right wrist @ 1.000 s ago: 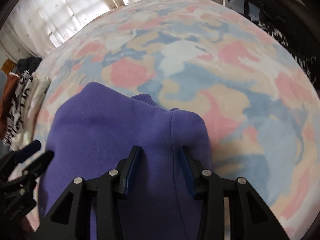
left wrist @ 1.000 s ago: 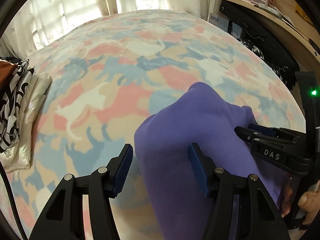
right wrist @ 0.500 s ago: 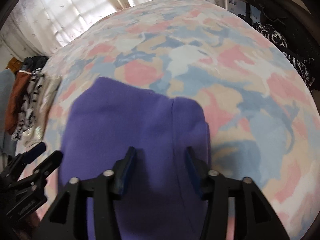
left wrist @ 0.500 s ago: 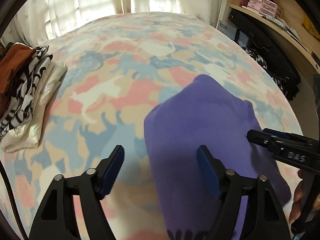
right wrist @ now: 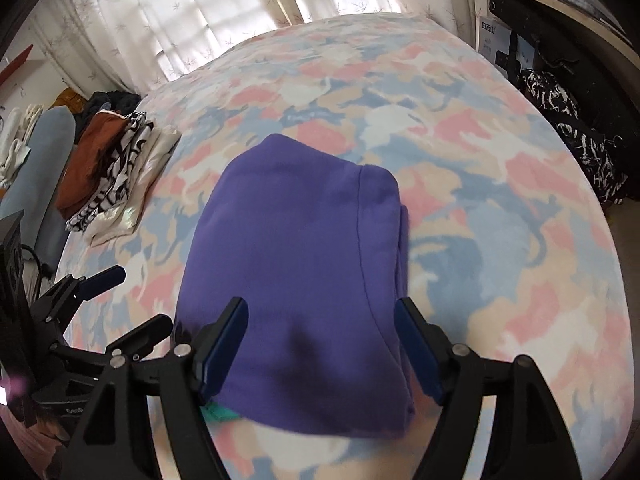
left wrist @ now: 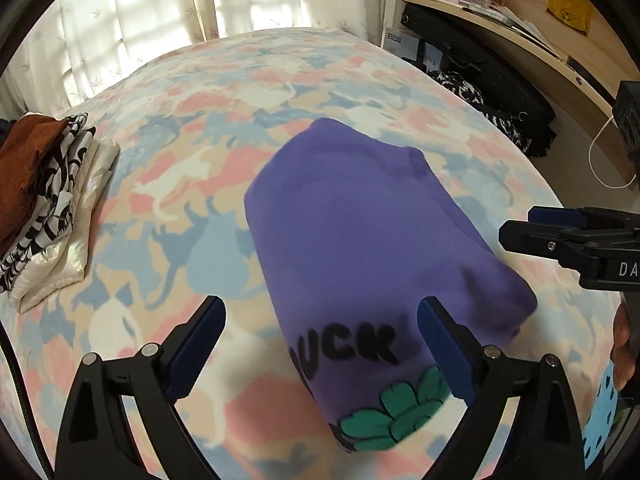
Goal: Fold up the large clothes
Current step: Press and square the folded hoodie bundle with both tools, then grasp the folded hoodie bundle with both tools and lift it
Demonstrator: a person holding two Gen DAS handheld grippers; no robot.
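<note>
A purple sweatshirt point(left wrist: 360, 236) lies folded into a compact rectangle on the pastel patterned bed; it also shows in the right wrist view point(right wrist: 296, 264). Black letters and a green flower print show at its near end in the left wrist view. My left gripper point(left wrist: 320, 340) is open and empty, held above the garment's near edge. My right gripper point(right wrist: 320, 340) is open and empty, also above the garment's near edge. The right gripper shows at the right edge of the left wrist view point(left wrist: 560, 232).
A stack of folded clothes point(left wrist: 44, 184) in brown, zebra print and cream lies at the bed's left side, also in the right wrist view point(right wrist: 116, 172). A wooden shelf with boxes point(left wrist: 500, 4) and dark bags stands on the right. Curtains hang behind the bed.
Both grippers have opened wider and pulled back and up from the purple sweatshirt. It now lies flat and released on the bed.
</note>
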